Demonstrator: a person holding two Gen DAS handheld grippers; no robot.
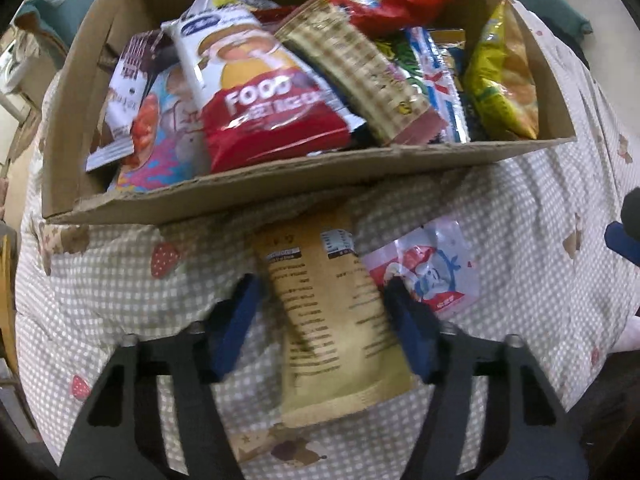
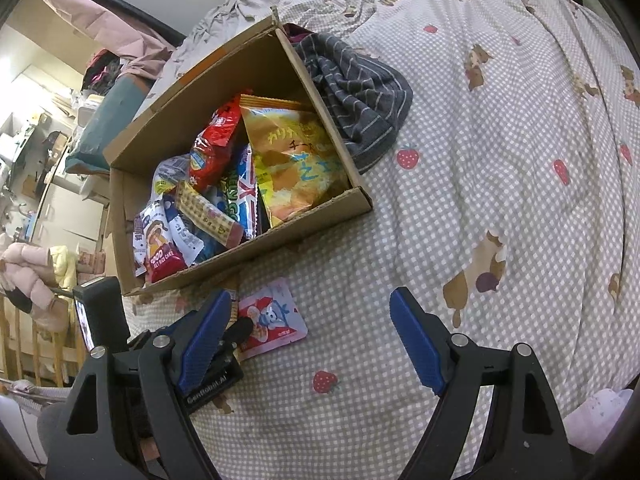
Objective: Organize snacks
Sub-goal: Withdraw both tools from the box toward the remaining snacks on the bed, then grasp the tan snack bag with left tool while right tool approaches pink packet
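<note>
From the left wrist, the open brown cardboard box on the checked bedspread already holds most of the snack packets; two lie outside, just before its near wall: a tan paper packet printed with dark text and, touching its right edge, a small pink-and-white packet with a cartoon figure. The left gripper straddles the tan packet, jaws half closed, blue pads at its edges; a firm grip I cannot tell. From the right wrist, the right gripper hangs wide and empty over bare bedspread, near that small pink packet.
</note>
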